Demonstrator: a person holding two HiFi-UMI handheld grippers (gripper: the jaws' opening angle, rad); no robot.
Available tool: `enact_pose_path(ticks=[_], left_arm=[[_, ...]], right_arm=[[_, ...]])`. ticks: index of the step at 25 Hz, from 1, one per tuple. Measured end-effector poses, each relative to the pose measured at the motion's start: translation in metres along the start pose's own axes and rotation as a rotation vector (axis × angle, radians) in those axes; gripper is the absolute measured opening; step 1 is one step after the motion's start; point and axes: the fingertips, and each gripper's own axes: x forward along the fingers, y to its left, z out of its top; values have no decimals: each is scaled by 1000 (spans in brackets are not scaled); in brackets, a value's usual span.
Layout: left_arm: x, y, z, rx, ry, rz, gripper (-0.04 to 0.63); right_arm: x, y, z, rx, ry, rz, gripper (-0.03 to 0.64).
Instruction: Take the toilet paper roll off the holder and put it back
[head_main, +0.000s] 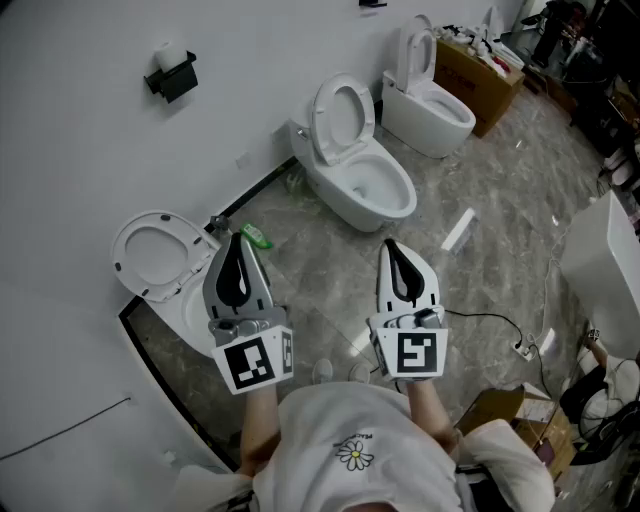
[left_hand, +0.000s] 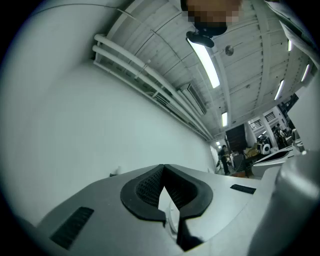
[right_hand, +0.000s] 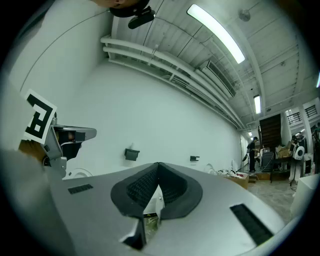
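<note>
The black toilet paper holder (head_main: 176, 79) hangs high on the white wall, with the white toilet paper roll (head_main: 170, 54) on it. The right gripper view shows the same holder (right_hand: 132, 154) small and far off. Both grippers are held out well below and to the right of it, nowhere near it. My left gripper (head_main: 237, 238) is shut with nothing between its fingertips, which meet in the left gripper view (left_hand: 163, 166). My right gripper (head_main: 388, 244) is shut and empty too, its tips together in its own view (right_hand: 158, 164).
Three white toilets stand along the wall: one under my left gripper (head_main: 150, 256), a middle one (head_main: 357, 165) and a far one (head_main: 428, 98). A green bottle (head_main: 256, 236) lies on the marble floor. A cardboard box (head_main: 482, 78) sits at the back, and a cable with a power strip (head_main: 521, 348) at the right.
</note>
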Motion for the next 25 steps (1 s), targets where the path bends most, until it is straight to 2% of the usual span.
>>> enact_pose_path(ticks=[3,11,16,20,25], left_arm=[[1,0,-1,-8,3,-3,17],[-5,19,-6,-20,5,18,17],[-8,39,-13,-28,1,24,17],[-7,58,-15,-30,-10,35,17],[4,79,-26,-34,-24,76,17]], right_arm=[[1,-1,-4,7,45,-13,9],[6,16,-7,-3,54,14,9],[16,35,-9,60,31,28,9],[25,57,0,49,-5,52,9],[41,71,-9,40,15,83,9]])
